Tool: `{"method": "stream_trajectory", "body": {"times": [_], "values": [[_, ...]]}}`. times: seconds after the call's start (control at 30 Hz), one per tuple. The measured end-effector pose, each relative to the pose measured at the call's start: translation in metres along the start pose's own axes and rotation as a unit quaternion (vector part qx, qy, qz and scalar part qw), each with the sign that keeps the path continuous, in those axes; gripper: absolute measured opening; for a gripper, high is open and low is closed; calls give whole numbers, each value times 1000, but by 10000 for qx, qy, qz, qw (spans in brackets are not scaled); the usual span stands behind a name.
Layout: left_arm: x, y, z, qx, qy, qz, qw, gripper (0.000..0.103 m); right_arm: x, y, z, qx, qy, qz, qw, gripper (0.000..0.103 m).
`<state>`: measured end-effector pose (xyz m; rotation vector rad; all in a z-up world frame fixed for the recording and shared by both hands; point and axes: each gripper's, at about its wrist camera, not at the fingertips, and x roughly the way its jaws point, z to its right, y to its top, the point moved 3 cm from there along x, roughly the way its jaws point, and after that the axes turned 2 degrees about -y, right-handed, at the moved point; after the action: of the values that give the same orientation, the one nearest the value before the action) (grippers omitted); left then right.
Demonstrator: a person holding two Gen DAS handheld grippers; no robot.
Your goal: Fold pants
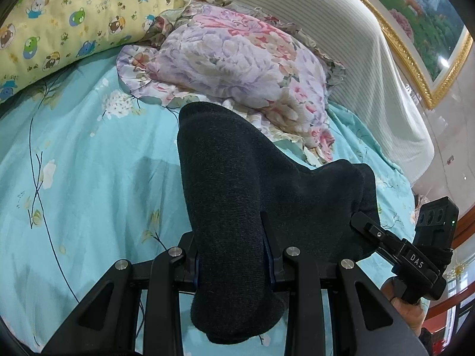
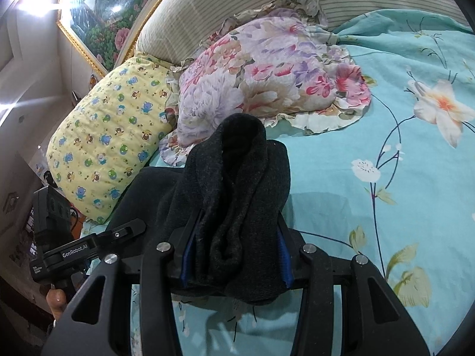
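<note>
The pants [image 1: 234, 184] are dark charcoal knit fabric, lifted above the turquoise floral bedsheet [image 1: 89, 163]. My left gripper [image 1: 233, 249] is shut on one bunched part of them, and the cloth drapes over and hides its fingers. In the left wrist view the right gripper [image 1: 397, 246] grips the same cloth at the right. In the right wrist view my right gripper [image 2: 234, 246] is shut on a thick fold of the pants [image 2: 237, 178], with blue pads [image 2: 283, 255] showing beside the cloth. The left gripper [image 2: 89, 246] shows at the lower left there.
A floral pillow [image 1: 237, 59] and a yellow bear-print pillow [image 1: 59, 20] lie at the head of the bed. A striped headboard [image 1: 341, 29] and a gold-framed painting [image 1: 415, 29] stand behind. The sheet [image 2: 386, 178] spreads to the right.
</note>
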<state>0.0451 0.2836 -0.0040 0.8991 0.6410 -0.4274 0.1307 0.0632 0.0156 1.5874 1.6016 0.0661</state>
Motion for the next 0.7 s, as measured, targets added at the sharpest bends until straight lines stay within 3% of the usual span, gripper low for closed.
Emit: {"method": "stream_trajectory", "body": {"times": [0.33,0.5,0.57,0.7], "values": [[14,-8,-12,-66,69,-160,9998,34,17,-3,11,-16,-38,-180,9998,49],[21,-14,-18,-122,170,-270,9994,46,22,-5,18,-26,-123,-273,9995,58],[21,-16,-21,-140,224,-247,9993,56,22,-6,21,-31,-129,-285,9995,60],[21,-18,-23,-82,337,-213,9992,64,23,-9,28,-45,-170,-287,9994,65]]}}
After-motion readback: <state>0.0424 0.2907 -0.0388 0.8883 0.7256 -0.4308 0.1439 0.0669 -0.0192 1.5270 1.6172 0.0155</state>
